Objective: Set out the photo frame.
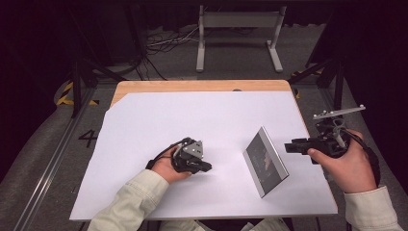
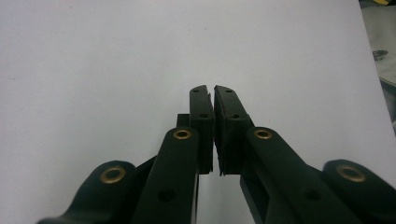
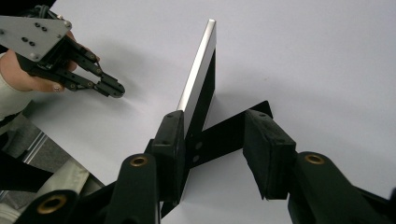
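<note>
1. Flat silver-edged picture frame with a dark face (image 1: 265,161), propped upright on its black back stand, right of centre on the white sheet (image 1: 192,120) that covers the wooden table (image 1: 144,86).
2. Right gripper (image 3: 224,154): released, jaws parted around the frame's stand, one pad just beside the silver edge, no clamping visible.
3. Left gripper (image 2: 214,100): clenched on nothing, resting on the sheet, well apart from the frame.

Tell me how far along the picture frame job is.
Done: the picture frame stands tilted on its rear prop on the white sheet. In hand: the right gripper, jaws open, points at its back. The left gripper rests shut, apart. Left: probably only backing away.
</note>
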A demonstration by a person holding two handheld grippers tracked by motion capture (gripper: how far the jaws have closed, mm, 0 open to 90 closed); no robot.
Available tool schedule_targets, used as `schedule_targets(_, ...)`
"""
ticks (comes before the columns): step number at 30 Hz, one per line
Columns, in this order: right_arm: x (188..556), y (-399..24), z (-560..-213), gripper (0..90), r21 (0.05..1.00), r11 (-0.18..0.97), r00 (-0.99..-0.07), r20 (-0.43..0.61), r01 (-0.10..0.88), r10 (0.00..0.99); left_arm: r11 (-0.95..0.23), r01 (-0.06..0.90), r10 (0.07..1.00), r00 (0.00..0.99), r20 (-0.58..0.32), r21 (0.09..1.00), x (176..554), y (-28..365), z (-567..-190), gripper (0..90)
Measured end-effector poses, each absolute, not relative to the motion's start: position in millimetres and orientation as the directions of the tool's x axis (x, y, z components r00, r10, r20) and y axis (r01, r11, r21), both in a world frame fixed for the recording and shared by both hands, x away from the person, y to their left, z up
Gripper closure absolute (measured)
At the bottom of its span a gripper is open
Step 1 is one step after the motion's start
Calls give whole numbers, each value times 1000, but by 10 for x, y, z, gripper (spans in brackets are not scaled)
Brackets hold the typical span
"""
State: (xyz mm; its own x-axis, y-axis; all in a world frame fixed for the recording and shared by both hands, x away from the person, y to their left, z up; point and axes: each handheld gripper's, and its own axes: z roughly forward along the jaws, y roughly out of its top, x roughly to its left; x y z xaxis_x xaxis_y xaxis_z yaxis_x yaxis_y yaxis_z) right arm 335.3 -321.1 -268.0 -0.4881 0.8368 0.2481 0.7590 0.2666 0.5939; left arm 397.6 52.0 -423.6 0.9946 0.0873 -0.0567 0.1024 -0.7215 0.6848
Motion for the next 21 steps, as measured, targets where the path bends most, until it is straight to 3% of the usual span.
schedule_targets(21,3312,-2975,-2688,519,550,255,-446,245,795,861,-719,109,94,994,-60,686,4007,549,-4243,875)
